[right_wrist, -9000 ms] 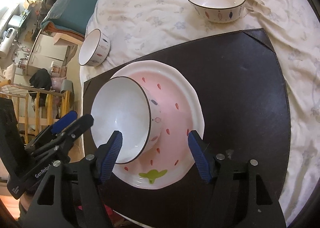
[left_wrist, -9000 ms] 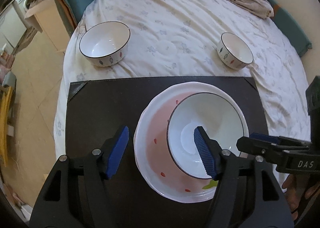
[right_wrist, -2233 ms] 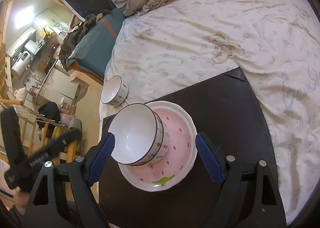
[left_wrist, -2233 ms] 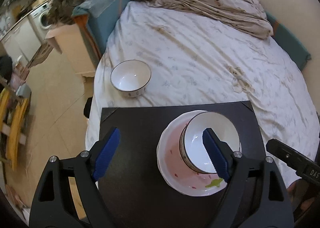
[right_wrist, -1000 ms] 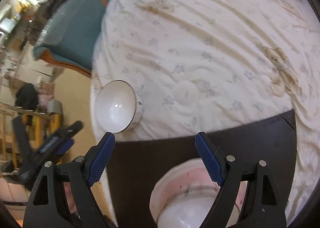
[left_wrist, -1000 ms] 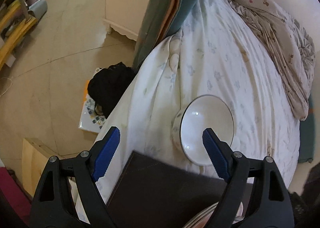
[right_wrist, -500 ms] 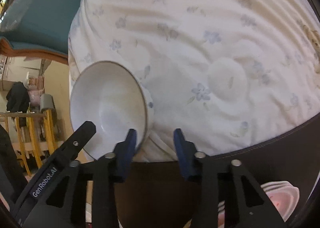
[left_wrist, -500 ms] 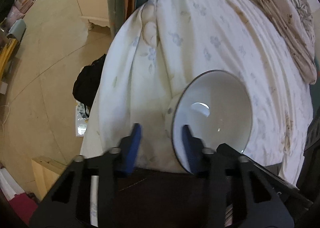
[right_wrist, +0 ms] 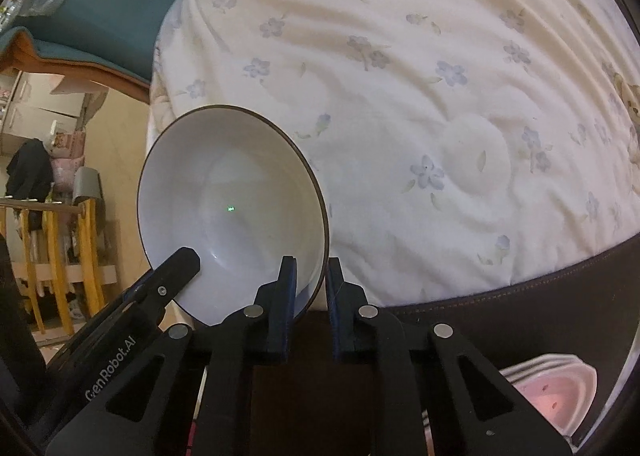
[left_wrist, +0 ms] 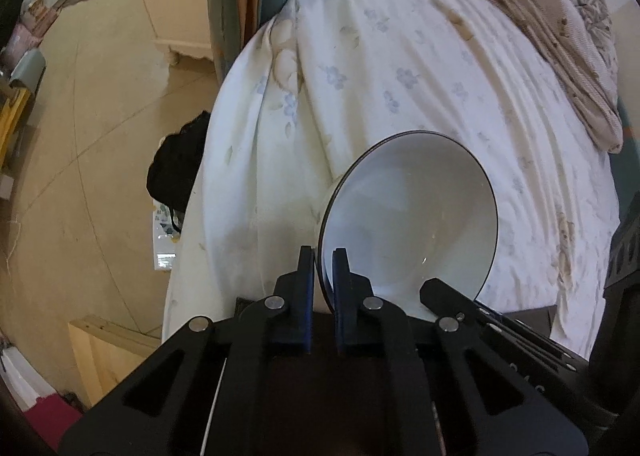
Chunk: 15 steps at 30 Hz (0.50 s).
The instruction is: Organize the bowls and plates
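Note:
A white bowl with a dark rim [left_wrist: 412,212] sits on the flowered bedsheet near the bed's left edge; it also shows in the right wrist view [right_wrist: 228,212]. My left gripper [left_wrist: 323,260] is shut on the bowl's near left rim. My right gripper [right_wrist: 310,268] is shut on its near right rim. Each gripper shows in the other's view, the right one [left_wrist: 452,296] and the left one [right_wrist: 168,272]. The pink plate stack [right_wrist: 552,388] lies on the black mat [right_wrist: 560,304] at the lower right.
The bed's edge drops to a tiled floor [left_wrist: 80,176] on the left, with a black cloth [left_wrist: 176,172] lying there. A rumpled beige blanket [left_wrist: 560,24] lies at the far right. A teal headboard cushion [right_wrist: 100,8] stands at the back left.
Both grippers have closed from wide open onto the bowl's near rim, one on each side. A second ago they were approaching the bowl with jaws apart.

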Available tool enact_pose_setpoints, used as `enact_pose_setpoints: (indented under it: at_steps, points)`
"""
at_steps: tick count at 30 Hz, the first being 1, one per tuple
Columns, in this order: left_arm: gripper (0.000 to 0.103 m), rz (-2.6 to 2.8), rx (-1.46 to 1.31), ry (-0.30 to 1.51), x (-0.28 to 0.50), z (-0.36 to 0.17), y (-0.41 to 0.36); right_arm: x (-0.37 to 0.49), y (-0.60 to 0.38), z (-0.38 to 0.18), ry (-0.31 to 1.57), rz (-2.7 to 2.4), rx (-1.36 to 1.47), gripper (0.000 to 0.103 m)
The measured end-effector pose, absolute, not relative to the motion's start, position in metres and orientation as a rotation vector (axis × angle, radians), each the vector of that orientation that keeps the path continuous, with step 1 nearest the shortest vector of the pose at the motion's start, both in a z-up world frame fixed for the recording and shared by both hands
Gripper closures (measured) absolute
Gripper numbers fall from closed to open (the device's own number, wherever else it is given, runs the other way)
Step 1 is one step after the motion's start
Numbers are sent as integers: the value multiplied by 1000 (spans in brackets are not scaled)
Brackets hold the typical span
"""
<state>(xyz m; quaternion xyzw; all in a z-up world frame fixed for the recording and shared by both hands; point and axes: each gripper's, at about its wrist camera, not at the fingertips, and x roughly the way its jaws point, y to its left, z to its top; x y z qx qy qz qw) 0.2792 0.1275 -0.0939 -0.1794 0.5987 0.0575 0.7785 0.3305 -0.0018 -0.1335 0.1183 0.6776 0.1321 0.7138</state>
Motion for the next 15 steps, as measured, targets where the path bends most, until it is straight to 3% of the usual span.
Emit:
enact_pose_setpoints:
  at_steps: [15]
  points:
    - [94, -56, -275, 1168, 217, 3, 53, 273, -72, -52, 1352, 370, 360, 87]
